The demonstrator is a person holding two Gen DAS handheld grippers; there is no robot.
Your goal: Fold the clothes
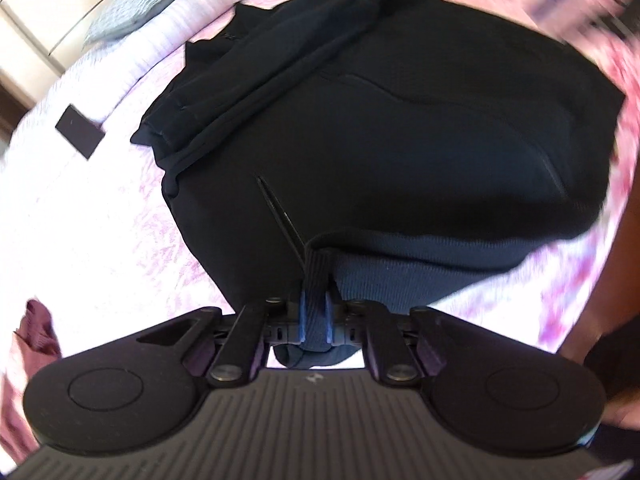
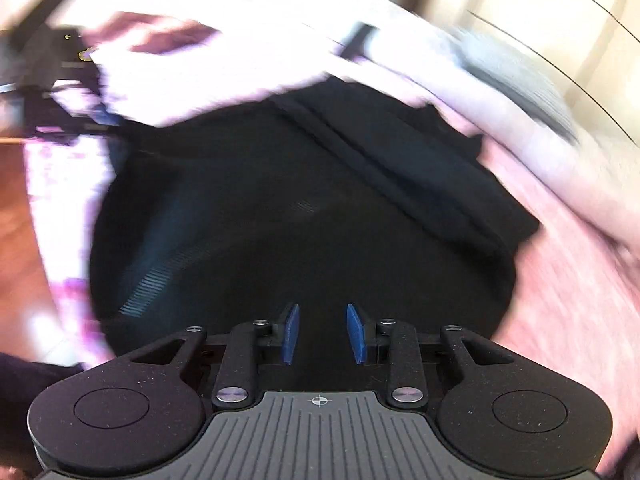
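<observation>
A dark navy sweatshirt (image 1: 400, 120) lies spread on a pink-and-white bedspread (image 1: 100, 220), one sleeve folded across its upper left. My left gripper (image 1: 316, 312) is shut on the garment's ribbed hem (image 1: 420, 256), a pinch of ribbed cloth standing between the blue pads. In the right wrist view the same sweatshirt (image 2: 300, 208) fills the middle, blurred by motion. My right gripper (image 2: 323, 332) hovers open over its near edge, nothing between its blue pads (image 2: 291, 332). The left gripper's body (image 2: 48, 80) shows blurred at the far left of that view.
A grey-blue pillow (image 1: 132, 4) lies at the bed's far end. A small black rectangle (image 1: 80, 130) rests on the bedspread left of the sweatshirt. Maroon cloth (image 1: 36, 332) lies at the lower left. Wooden floor (image 2: 20, 248) shows beside the bed.
</observation>
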